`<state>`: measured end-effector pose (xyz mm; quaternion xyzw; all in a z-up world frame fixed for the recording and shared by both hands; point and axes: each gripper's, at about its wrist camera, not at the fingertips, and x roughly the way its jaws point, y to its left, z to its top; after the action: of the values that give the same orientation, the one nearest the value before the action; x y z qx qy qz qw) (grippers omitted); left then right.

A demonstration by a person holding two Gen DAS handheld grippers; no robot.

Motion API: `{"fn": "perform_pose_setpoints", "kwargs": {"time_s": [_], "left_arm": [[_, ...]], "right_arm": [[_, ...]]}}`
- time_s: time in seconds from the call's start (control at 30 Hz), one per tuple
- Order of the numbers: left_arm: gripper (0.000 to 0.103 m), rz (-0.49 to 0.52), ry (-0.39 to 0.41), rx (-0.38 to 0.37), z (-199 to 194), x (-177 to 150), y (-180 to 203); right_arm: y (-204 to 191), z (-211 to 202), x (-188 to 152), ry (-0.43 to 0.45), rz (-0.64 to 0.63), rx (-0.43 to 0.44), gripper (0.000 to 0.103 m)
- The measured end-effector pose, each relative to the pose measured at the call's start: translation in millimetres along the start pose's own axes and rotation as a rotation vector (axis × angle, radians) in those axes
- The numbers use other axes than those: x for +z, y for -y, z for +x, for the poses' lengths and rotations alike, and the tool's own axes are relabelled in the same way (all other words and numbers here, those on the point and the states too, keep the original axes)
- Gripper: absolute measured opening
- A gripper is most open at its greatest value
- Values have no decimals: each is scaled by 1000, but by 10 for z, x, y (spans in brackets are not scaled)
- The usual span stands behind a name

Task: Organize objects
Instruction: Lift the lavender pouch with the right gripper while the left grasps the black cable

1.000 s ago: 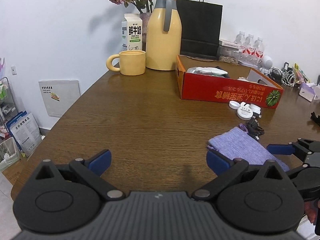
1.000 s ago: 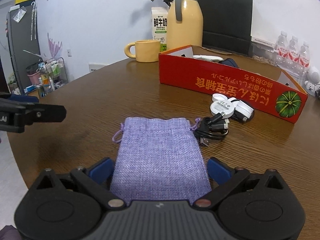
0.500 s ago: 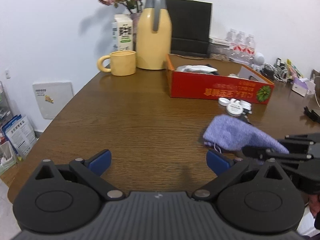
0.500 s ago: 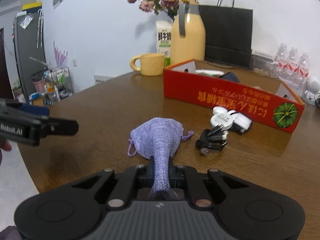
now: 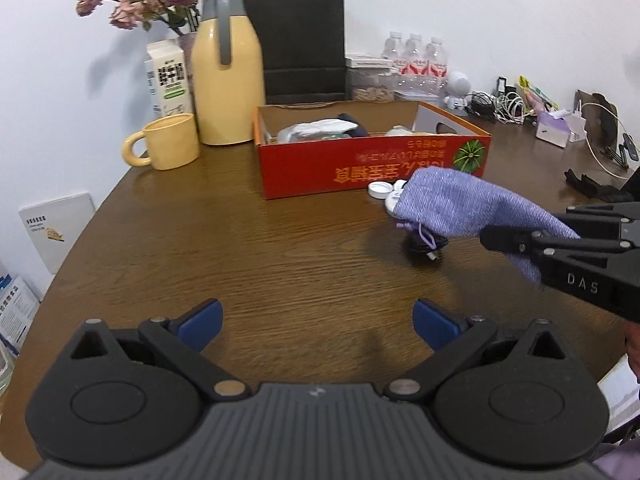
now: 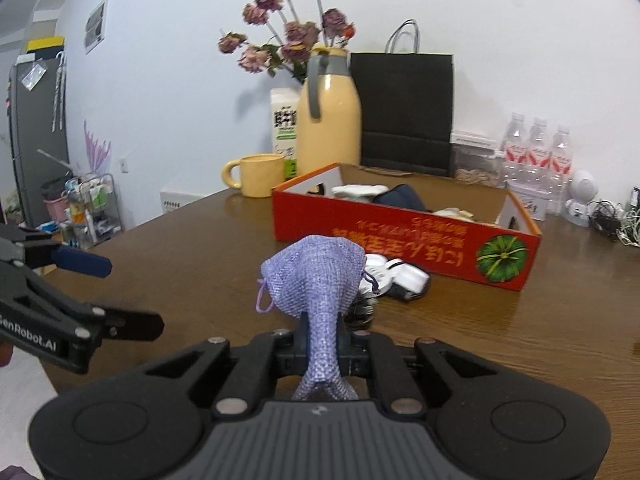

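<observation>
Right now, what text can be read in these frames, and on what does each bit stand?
"DAS": side of the right tongs, seen from the left wrist.
"enRobot.AI", its start cut off: side of the left tongs, seen from the right wrist.
Red box: yellow characters printed upside down, not readable.
Milk carton: dark characters, too blurred.
Water bottles: labels too small.

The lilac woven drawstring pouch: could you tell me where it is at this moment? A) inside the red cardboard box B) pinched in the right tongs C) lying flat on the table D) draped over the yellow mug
B: the right tongs are shut on the lilac woven drawstring pouch, which hangs lifted above the brown wooden table.
</observation>
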<state>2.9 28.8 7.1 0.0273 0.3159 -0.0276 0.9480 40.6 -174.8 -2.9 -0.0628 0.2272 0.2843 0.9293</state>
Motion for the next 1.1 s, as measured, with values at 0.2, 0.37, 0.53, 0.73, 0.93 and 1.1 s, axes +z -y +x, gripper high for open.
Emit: {"fn": "perform_pose_setpoints", "kwargs": {"time_s": [0.2,0.37,0.53,0.73,0.93,1.1], "left_arm": [[103,20,-33,-40,253,147,194],[103,32,-60,-72,528,306,383],[103,31,-86,-93,843,448,562],[103,12,-108,-89,1157,562,715],[87,-7,-125,-86,1305,591,761],[53,3,-114,-79,1292,550,800]], "right_arm": [[206,-1,41,12,7,-25,7],[422,68,110,12,7,-39,7],[677,181,168,5,13,-50,7],[949,326,209,-7,15,-65,7],[1112,451,193,-15,19,-67,7],[1145,507,166,-18,13,-59,7]]}}
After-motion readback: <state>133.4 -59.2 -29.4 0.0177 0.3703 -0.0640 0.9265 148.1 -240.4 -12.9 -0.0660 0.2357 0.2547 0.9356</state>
